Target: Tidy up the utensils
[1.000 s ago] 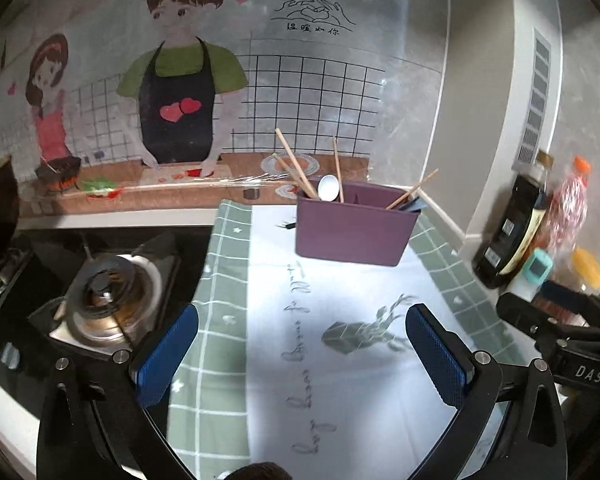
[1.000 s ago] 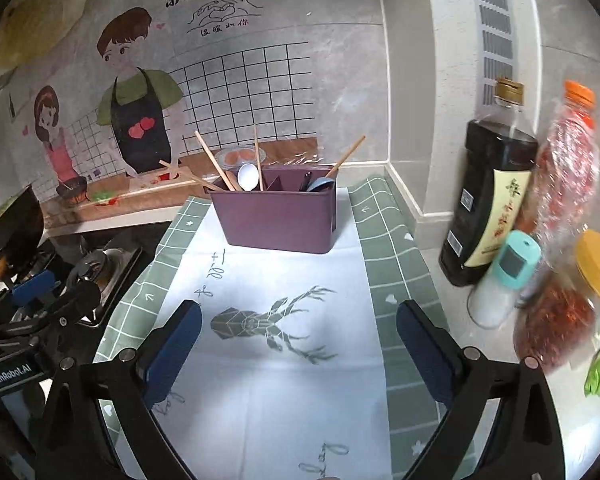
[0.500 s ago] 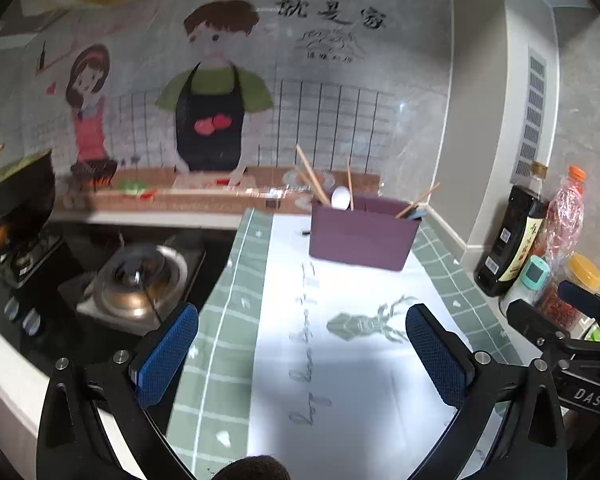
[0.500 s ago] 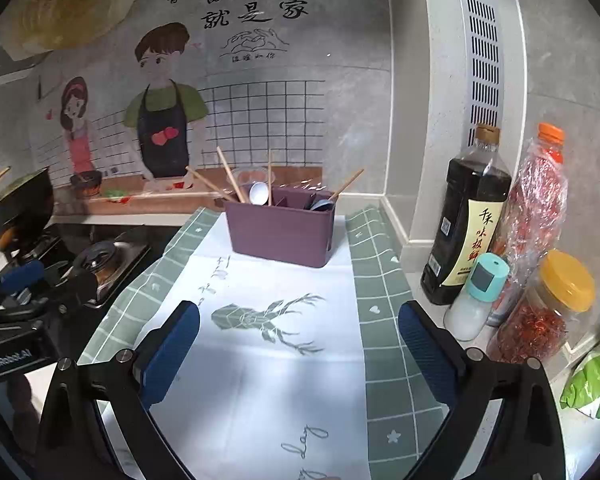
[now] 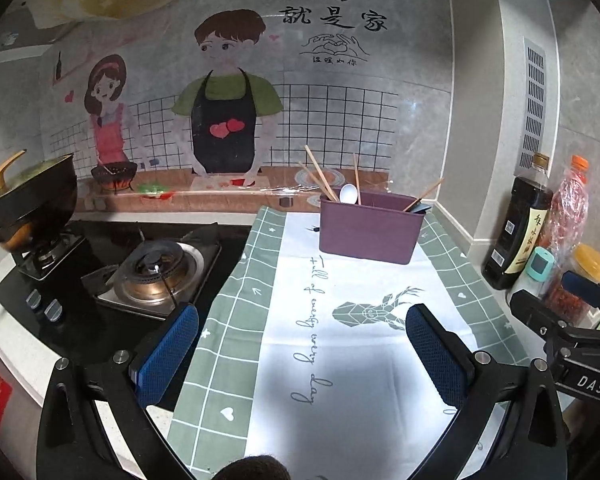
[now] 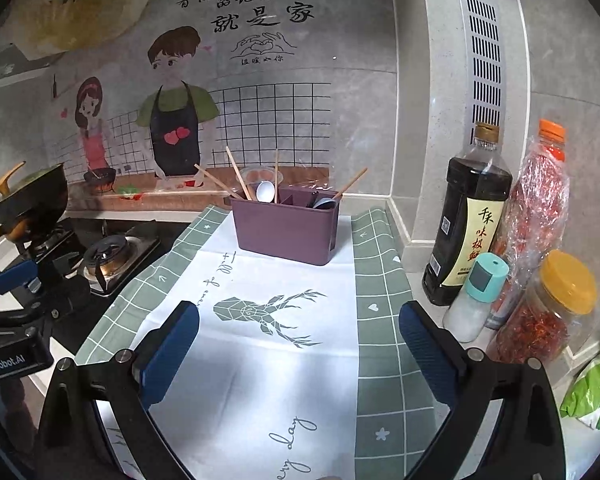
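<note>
Both the left gripper (image 5: 302, 354) and right gripper (image 6: 299, 352) hang with fingers wide and empty; the purple holder (image 6: 286, 228) at 12 o'clock already carries chopsticks (image 6: 236, 174) and spoons (image 6: 265, 191), so hold clear of it.

we see a counter (image 6: 416, 276) draped with a green-checked deer cloth (image 6: 380, 320), bearing a purple utensil caddy (image 6: 286, 232); sauce bottle (image 6: 470, 216), shaker (image 6: 476, 300) and jar (image 6: 540, 320) stand beside.
</note>
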Demonstrator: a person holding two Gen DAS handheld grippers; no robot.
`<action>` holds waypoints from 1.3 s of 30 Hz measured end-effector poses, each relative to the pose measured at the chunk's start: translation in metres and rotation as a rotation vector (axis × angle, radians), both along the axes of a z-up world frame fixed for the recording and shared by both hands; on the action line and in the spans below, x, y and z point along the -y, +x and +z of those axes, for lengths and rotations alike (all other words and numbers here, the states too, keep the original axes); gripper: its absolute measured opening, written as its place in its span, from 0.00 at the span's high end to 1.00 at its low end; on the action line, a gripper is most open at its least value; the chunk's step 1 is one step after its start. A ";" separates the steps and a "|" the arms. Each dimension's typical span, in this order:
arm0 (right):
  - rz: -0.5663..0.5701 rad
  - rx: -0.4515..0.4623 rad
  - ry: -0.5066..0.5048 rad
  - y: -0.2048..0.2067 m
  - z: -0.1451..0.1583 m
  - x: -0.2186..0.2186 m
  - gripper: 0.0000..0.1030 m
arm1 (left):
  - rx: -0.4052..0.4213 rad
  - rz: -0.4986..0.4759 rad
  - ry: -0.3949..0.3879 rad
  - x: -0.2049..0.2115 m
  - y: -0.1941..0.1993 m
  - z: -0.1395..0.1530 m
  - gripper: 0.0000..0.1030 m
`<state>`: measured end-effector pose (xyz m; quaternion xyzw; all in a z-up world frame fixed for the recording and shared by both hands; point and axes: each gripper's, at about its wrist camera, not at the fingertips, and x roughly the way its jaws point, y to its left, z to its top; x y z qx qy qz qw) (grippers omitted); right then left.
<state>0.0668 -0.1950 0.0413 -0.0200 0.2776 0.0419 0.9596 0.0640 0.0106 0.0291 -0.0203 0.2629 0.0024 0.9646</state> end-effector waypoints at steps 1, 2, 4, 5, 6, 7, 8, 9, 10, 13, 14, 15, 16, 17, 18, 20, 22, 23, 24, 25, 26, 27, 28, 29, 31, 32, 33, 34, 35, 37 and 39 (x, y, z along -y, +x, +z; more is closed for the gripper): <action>0.002 -0.001 0.001 0.000 0.000 0.000 0.03 | 0.002 0.002 0.000 0.000 0.000 0.001 0.00; 0.004 -0.002 0.004 0.000 0.000 0.000 0.03 | 0.003 0.002 -0.001 -0.001 0.000 0.001 0.00; 0.001 -0.002 0.009 0.001 0.000 0.001 0.03 | 0.004 0.003 -0.003 -0.001 0.000 0.002 0.00; 0.001 -0.003 0.010 0.001 -0.001 0.001 0.03 | 0.003 0.001 -0.003 -0.001 0.000 0.002 0.00; -0.001 -0.003 0.011 0.001 -0.001 0.001 0.03 | 0.002 -0.003 -0.002 0.000 0.000 0.002 0.00; -0.003 -0.003 0.012 0.001 -0.001 0.002 0.03 | 0.002 -0.003 -0.001 0.001 0.000 0.002 0.00; -0.003 -0.004 0.013 0.001 -0.001 0.002 0.03 | 0.001 -0.004 0.000 0.001 0.000 0.003 0.00; -0.004 -0.004 0.016 0.002 0.000 0.003 0.03 | 0.000 -0.008 -0.001 0.001 0.000 0.003 0.00; -0.006 -0.003 0.018 0.002 0.000 0.004 0.03 | -0.001 -0.011 -0.002 0.002 0.001 0.003 0.00; -0.007 -0.002 0.018 0.002 0.000 0.004 0.03 | -0.004 -0.014 -0.001 0.003 0.001 0.003 0.00; -0.008 -0.002 0.018 0.002 0.000 0.005 0.03 | -0.004 -0.015 -0.003 0.003 0.001 0.002 0.00; -0.007 -0.003 0.019 0.002 0.000 0.005 0.03 | -0.004 -0.016 -0.004 0.004 0.001 0.003 0.00; -0.008 -0.003 0.021 0.002 0.000 0.005 0.03 | -0.005 -0.017 -0.003 0.004 0.001 0.002 0.00; -0.008 -0.004 0.023 0.002 0.000 0.005 0.03 | -0.005 -0.016 -0.004 0.004 0.001 0.002 0.00; -0.005 -0.004 0.020 0.002 0.000 0.005 0.03 | -0.005 -0.017 -0.004 0.005 0.001 0.002 0.00; -0.007 -0.002 0.018 0.002 0.000 0.005 0.03 | -0.007 -0.021 -0.002 0.005 0.001 0.002 0.00; -0.004 -0.003 0.019 0.001 0.000 0.005 0.03 | -0.008 -0.024 -0.001 0.005 0.001 0.000 0.00; -0.004 -0.002 0.018 0.001 0.000 0.005 0.03 | -0.009 -0.025 -0.001 0.006 0.001 0.000 0.00; -0.004 -0.002 0.019 0.001 0.000 0.006 0.02 | -0.009 -0.025 -0.001 0.006 0.000 0.000 0.00; -0.004 -0.003 0.021 0.001 0.000 0.006 0.02 | -0.009 -0.024 -0.001 0.006 0.000 0.000 0.00; -0.004 -0.003 0.021 0.001 0.000 0.005 0.02 | -0.009 -0.025 -0.002 0.006 0.000 0.000 0.00; -0.005 -0.003 0.019 0.001 0.000 0.005 0.02 | -0.009 -0.024 -0.002 0.006 0.000 0.000 0.00; -0.004 -0.004 0.019 0.001 0.000 0.005 0.02 | -0.009 -0.024 -0.001 0.006 0.000 0.000 0.00; -0.004 -0.002 0.019 0.001 0.000 0.005 0.02 | -0.009 -0.025 -0.002 0.005 0.000 0.000 0.00; -0.004 -0.004 0.019 0.001 0.000 0.005 0.02 | -0.010 -0.025 -0.001 0.006 0.000 0.000 0.00; -0.003 -0.005 0.020 0.001 0.000 0.004 0.02 | -0.010 -0.025 -0.002 0.005 0.000 0.000 0.00; -0.003 -0.005 0.020 0.000 0.000 0.004 0.02 | -0.011 -0.025 -0.002 0.005 0.000 -0.001 0.00; -0.001 -0.005 0.020 0.000 0.000 0.004 0.02 | -0.011 -0.025 -0.002 0.005 0.000 -0.001 0.00; -0.001 -0.005 0.019 0.000 0.000 0.003 0.02 | -0.010 -0.024 -0.002 0.005 0.000 -0.001 0.00; 0.000 -0.005 0.018 0.000 0.000 0.003 0.02 | -0.010 -0.024 -0.002 0.006 0.000 -0.001 0.00; 0.000 -0.006 0.019 0.000 0.000 0.002 0.02 | -0.009 -0.024 -0.002 0.005 0.000 -0.001 0.00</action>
